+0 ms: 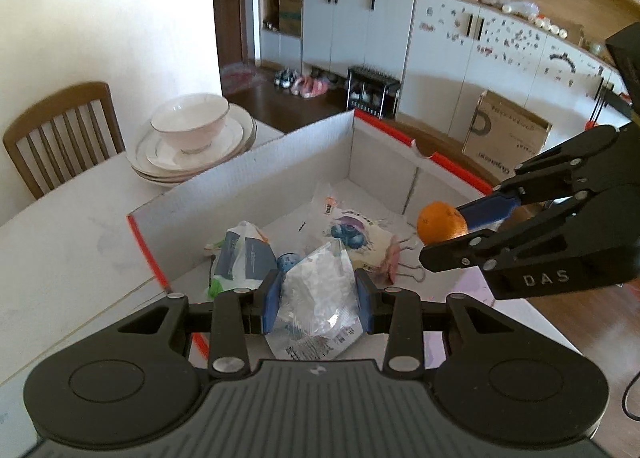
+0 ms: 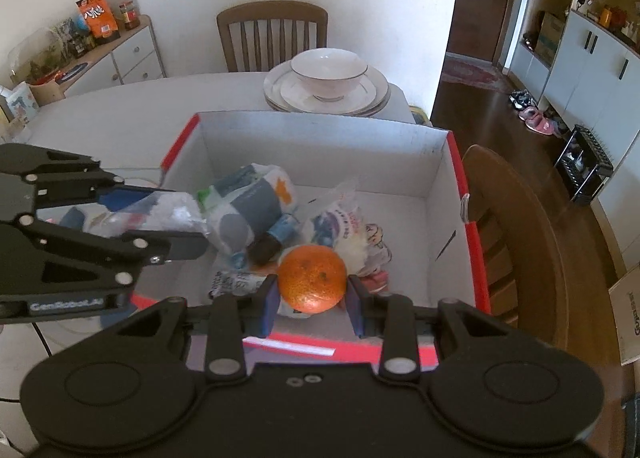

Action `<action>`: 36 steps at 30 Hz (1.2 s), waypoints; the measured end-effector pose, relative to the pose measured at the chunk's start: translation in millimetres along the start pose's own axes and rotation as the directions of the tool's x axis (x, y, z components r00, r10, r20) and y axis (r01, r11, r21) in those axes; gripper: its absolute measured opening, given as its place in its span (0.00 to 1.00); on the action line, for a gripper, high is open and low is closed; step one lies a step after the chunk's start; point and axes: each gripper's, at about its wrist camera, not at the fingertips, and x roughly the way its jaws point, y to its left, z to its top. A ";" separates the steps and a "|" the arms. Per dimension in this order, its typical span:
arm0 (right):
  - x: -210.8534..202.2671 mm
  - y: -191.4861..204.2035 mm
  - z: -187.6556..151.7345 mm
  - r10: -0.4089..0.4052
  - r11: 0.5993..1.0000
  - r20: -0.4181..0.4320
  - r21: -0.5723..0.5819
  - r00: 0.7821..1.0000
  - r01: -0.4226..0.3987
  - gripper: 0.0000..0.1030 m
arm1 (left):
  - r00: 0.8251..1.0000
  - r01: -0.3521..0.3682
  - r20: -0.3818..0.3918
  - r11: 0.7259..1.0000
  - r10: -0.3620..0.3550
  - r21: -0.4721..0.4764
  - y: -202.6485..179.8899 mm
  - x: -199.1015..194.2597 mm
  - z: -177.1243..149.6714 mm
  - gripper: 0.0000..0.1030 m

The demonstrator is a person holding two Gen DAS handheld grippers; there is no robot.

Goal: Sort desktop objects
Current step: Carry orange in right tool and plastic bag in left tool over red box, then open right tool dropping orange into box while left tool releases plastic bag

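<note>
A white cardboard box point(image 1: 276, 162) with red edges stands on the table; it also shows in the right wrist view point(image 2: 320, 130). Inside lie several packets, among them a blue-grey pouch point(image 2: 256, 210) and a printed snack bag point(image 2: 344, 226). My left gripper point(image 1: 318, 300) is shut on a clear plastic packet point(image 1: 320, 298) and holds it over the box's near edge; the packet also shows in the right wrist view point(image 2: 160, 214). My right gripper point(image 2: 312, 298) is shut on an orange point(image 2: 312, 282), held above the box; the orange also shows in the left wrist view point(image 1: 440, 222).
A stack of white plates with a bowl point(image 2: 328, 78) stands on the table behind the box. Wooden chairs stand at the far side point(image 2: 272, 34) and at the right point(image 2: 516, 242). A sideboard with snacks point(image 2: 96, 34) is at far left. A binder clip point(image 1: 412, 270) lies in the box.
</note>
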 end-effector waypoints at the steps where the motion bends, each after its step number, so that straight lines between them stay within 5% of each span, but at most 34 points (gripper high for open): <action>1: 3.9 -2.3 2.0 0.002 1.000 -0.009 0.005 1.000 -0.002 0.33 | 1.000 -0.002 -0.014 1.000 0.002 -0.005 1.3 5.9 2.5 0.36; 9: 31.6 -15.1 10.6 -0.004 1.000 -0.087 0.023 0.996 0.006 0.33 | 0.988 0.029 -0.152 0.999 -0.034 -0.036 13.1 54.4 15.5 0.36; 20: 67.2 -29.7 4.2 0.032 0.997 -0.252 0.074 0.967 -0.013 0.33 | 0.955 0.056 -0.292 0.998 -0.043 0.036 1.7 92.8 12.9 0.36; 36: 81.7 -40.8 6.5 0.027 0.993 -0.285 0.121 0.958 0.009 0.37 | 0.911 0.102 -0.403 0.995 -0.089 0.012 4.6 110.2 10.2 0.37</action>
